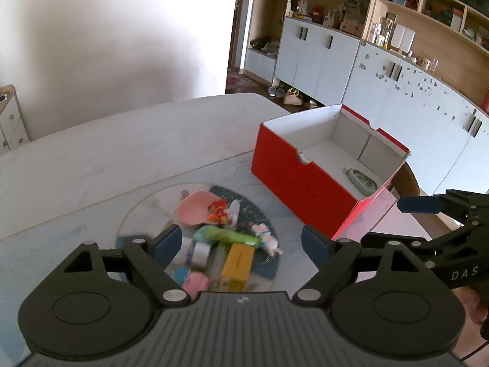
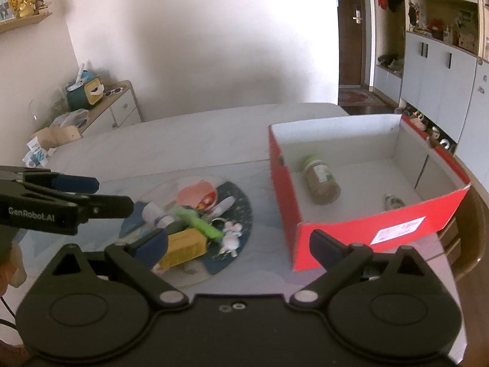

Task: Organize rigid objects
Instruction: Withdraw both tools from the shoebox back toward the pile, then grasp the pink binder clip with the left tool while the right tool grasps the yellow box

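A pile of small objects lies on a round glass turntable [image 1: 143, 208] [image 2: 244, 214]: a yellow box [image 1: 238, 261] [image 2: 185, 244], a green tube [image 1: 227, 235] [image 2: 198, 221], a pink bowl [image 1: 194, 208] [image 2: 195, 194], a white rabbit keychain [image 1: 266, 237] [image 2: 230, 235] and a marker [image 2: 224, 206]. A red box [image 1: 293, 180] [image 2: 376, 229] stands to the right, holding a jar [image 2: 321, 180] [image 1: 362, 180]. My left gripper [image 1: 241, 244] is open above the pile. My right gripper [image 2: 241, 246] is open and empty, between pile and box.
The white table [image 1: 122, 140] [image 2: 183, 140] reaches back to a wall. White cabinets and shelves [image 1: 382, 61] line the right side. A low wooden side cabinet [image 2: 116, 104] with clutter stands at the left. Each gripper shows in the other's view.
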Available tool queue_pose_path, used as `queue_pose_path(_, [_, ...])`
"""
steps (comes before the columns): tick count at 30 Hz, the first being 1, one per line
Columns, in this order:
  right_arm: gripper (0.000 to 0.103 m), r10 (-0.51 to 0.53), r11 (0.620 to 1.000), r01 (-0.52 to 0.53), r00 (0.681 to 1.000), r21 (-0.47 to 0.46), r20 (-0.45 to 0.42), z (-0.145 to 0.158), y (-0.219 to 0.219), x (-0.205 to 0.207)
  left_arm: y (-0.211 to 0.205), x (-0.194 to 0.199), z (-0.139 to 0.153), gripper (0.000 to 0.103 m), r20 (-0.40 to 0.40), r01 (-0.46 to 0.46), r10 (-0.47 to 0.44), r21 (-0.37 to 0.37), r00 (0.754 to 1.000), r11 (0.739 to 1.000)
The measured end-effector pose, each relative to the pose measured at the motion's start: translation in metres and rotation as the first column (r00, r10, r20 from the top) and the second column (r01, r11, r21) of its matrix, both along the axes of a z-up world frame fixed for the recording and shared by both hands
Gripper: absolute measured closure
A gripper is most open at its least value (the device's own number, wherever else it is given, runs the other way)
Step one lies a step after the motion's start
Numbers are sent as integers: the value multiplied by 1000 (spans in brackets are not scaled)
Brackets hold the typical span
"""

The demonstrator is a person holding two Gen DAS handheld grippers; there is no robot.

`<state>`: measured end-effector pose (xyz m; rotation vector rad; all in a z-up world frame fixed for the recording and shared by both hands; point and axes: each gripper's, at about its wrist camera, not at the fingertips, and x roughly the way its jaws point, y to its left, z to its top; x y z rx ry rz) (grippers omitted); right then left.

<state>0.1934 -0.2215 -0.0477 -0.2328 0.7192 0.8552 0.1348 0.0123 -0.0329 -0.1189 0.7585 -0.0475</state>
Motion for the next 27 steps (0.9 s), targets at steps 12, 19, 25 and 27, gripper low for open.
queue_pose_path(12, [4,63,996,-62,998,-62,20,-18,30,-27,36,-32,-37,2,22,-24,24,9,999,1000])
queue_pose_path(19, [4,64,994,-63,998,-93,3,-29,47,-32,35,-44,-60,2,24,-83,81,86,996,993])
queue_pose_path(25, [4,-11,995,9,1000,-99,-15,-36,64,-20,48,-41,-80,2,-45,-89,89,0,995,996])
queue_pose_path(27, [4,-20,993,19,1000,-113,-12,-39,73,-18,50,-41,-85,2,-44,-96,96,-10,994,995])
